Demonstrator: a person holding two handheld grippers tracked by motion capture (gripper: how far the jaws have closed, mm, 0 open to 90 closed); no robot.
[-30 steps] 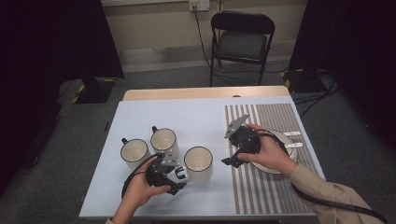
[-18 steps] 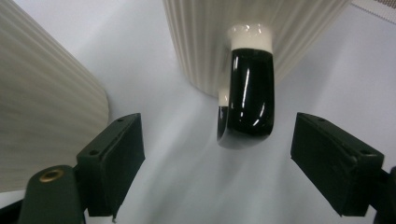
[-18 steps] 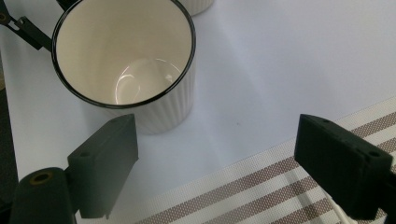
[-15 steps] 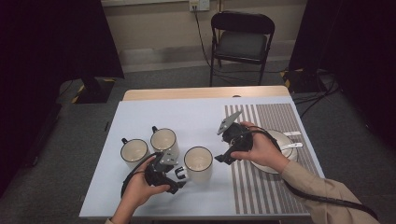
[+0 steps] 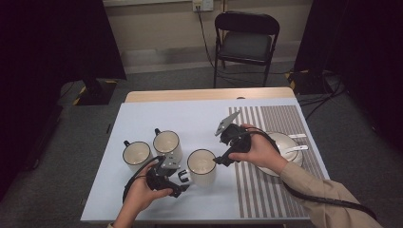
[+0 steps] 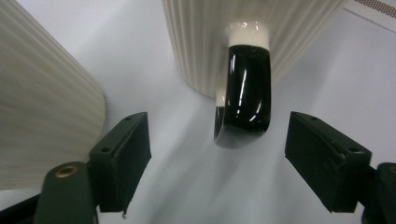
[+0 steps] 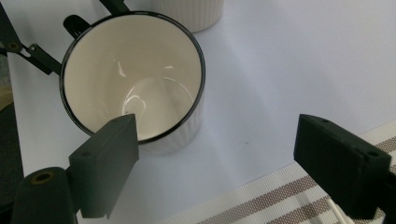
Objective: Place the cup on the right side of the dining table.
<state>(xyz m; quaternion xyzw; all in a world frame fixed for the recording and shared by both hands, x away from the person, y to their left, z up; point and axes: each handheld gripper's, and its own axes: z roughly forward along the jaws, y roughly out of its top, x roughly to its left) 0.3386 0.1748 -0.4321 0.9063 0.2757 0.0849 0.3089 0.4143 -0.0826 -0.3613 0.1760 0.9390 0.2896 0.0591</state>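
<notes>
Left gripper view: left gripper fingers, just closing, spread around an unlabelled mug's black handle, untouched.

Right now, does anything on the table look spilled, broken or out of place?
Nothing stands out. All three ribbed cream mugs stand upright, and the nearest mug is empty and clean inside. Its black handle looks whole, between the open jaws of the left hand-held gripper. The bowl sits on the striped mat.
</notes>
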